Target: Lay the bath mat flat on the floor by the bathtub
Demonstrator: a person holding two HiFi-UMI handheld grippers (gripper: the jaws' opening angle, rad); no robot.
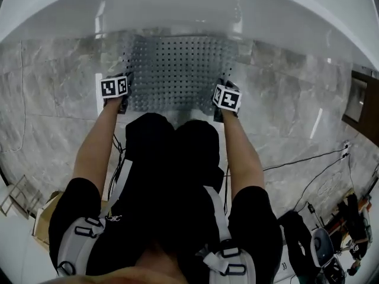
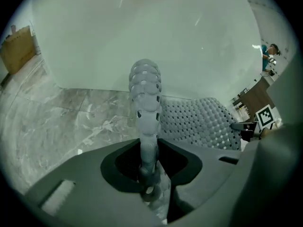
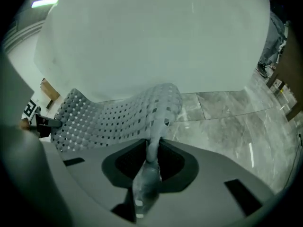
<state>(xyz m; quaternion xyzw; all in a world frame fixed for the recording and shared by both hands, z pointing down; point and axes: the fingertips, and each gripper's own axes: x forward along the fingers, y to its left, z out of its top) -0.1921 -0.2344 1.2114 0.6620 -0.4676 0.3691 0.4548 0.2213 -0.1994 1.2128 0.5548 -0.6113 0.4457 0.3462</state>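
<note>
A grey perforated bath mat (image 1: 177, 70) lies spread on the marble floor right against the white bathtub (image 1: 189, 10). My left gripper (image 1: 124, 99) is at the mat's near left corner and my right gripper (image 1: 220, 102) at its near right corner. In the left gripper view the mat's corner (image 2: 146, 98) stands upright, pinched between the jaws of the left gripper (image 2: 149, 174). In the right gripper view the mat (image 3: 109, 117) sags away to the left, with its corner caught in the right gripper (image 3: 149, 169).
The person's knees in black trousers (image 1: 172, 147) are just behind the mat. Cables (image 1: 308, 158) run over the grey marble floor at the right. A dark wooden cabinet (image 1: 358, 102) stands far right, a cardboard box (image 1: 44, 218) at the lower left, and equipment (image 1: 331, 247) at the lower right.
</note>
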